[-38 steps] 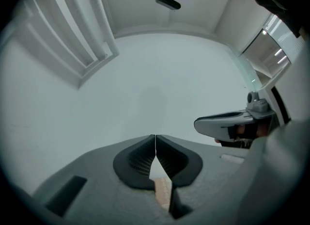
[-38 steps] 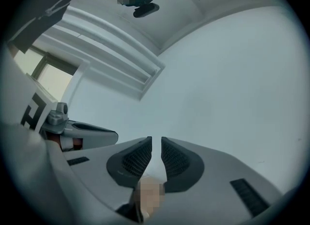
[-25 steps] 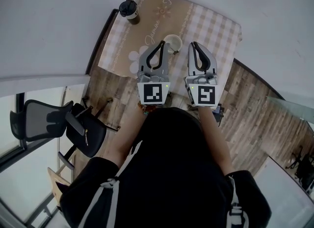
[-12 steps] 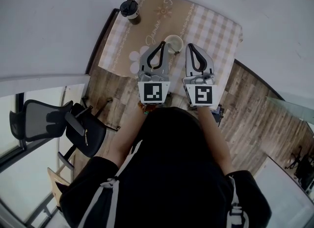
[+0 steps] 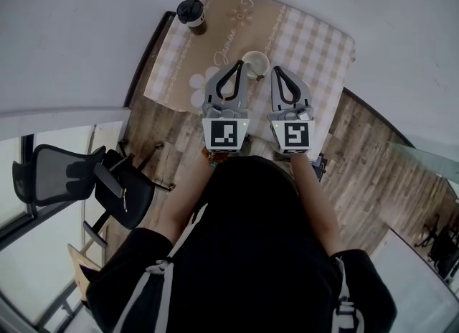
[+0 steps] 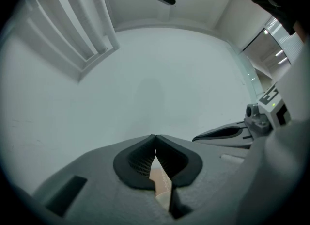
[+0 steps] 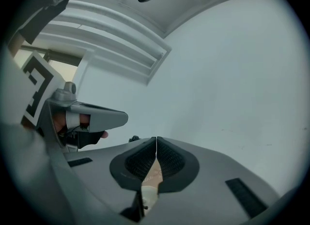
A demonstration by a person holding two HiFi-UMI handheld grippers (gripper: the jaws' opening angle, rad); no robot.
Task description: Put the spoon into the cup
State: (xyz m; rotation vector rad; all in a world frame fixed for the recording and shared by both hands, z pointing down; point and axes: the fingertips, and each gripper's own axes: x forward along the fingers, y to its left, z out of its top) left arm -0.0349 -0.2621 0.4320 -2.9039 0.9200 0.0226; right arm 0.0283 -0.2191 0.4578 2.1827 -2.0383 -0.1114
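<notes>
The table (image 5: pixel 315 37), under a checked cloth, carries two cups. Over its near edge hover the left tongs (image 5: pixel 237 64) and right tongs (image 5: pixel 279 69), each pinched tip to tip on nothing. The pale cup (image 5: pixel 254 62) stands upright just beyond the left tips; a dark-lidded cup (image 5: pixel 190 12) sits far left. No spoon shows: inside the cup or hidden, I can't tell. Any move near that light cup calls for care against tipping it.

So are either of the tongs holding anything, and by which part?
Nothing is held: the left tongs and right tongs are both shut, empty.
</notes>
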